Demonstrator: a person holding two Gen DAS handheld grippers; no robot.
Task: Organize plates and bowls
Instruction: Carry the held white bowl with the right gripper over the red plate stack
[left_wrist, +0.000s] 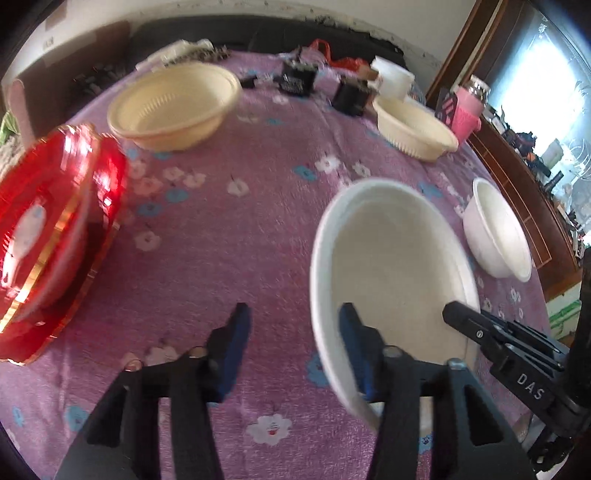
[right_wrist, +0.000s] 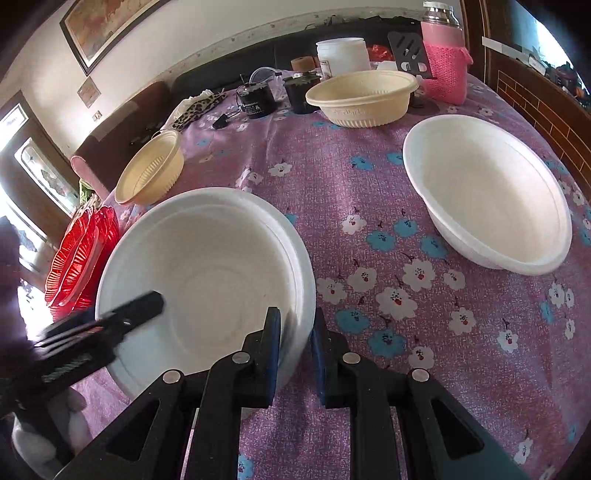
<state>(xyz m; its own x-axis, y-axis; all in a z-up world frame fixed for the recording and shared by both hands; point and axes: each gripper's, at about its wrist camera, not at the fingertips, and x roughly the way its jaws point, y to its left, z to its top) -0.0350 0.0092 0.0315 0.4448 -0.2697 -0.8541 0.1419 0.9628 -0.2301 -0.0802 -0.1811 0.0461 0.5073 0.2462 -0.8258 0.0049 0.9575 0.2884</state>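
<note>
Right gripper (right_wrist: 295, 354) straddles the near rim of the large white bowl (right_wrist: 207, 266), 1 blue pad inside the wall and 1 outside, jaws narrowed around the edge; whether the pads actually press the rim I cannot tell. That bowl sits on the purple flowered tablecloth (right_wrist: 369, 206), toward the near left of the table. Left gripper (left_wrist: 291, 354) hangs released at the same bowl's opposite edge, its right finger inside the rim, its left finger over bare cloth. If only 1 thin edge is pinched, the light bowl may tilt or flex and slide out once lifted. Since both tools crowd 1 bowl, they could also knock each other. A second white bowl (right_wrist: 487, 192) stands well apart to the right, 2 cream bowls (right_wrist: 364, 96) farther back, and red plates (left_wrist: 51, 236) to the left; a wide swing could clip these. Jars and a pink-sleeved flask (right_wrist: 445, 55) line the far edge.
</note>
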